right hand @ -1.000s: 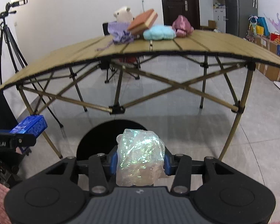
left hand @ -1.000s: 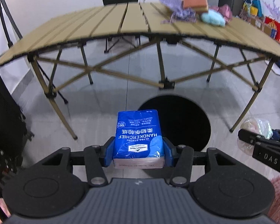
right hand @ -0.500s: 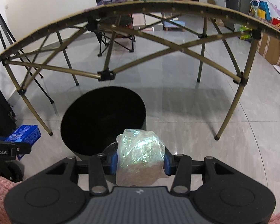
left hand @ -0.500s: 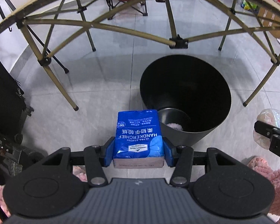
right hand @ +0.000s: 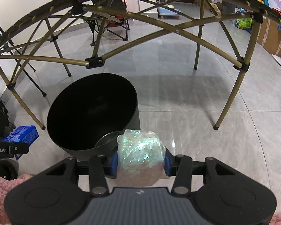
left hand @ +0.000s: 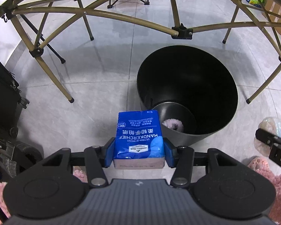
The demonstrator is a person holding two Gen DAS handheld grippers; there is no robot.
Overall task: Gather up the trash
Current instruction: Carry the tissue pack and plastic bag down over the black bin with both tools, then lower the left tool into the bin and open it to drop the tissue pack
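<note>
Here the left gripper (left hand: 138, 152) is clamping a blue tissue pack (left hand: 138, 136) just left of the black bin (left hand: 187, 93). The right gripper (right hand: 140, 162) is squeezing crumpled iridescent wrap (right hand: 140, 150) beside the bin's near right rim, both seemingly being positioned for dropping in.

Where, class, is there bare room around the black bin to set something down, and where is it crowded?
Free: the grey floor right of the black bin, up to the table leg; also the floor left of the bin, bordered by another leg. Crowded: under the table, where crossed struts meet, and beside the black case.
</note>
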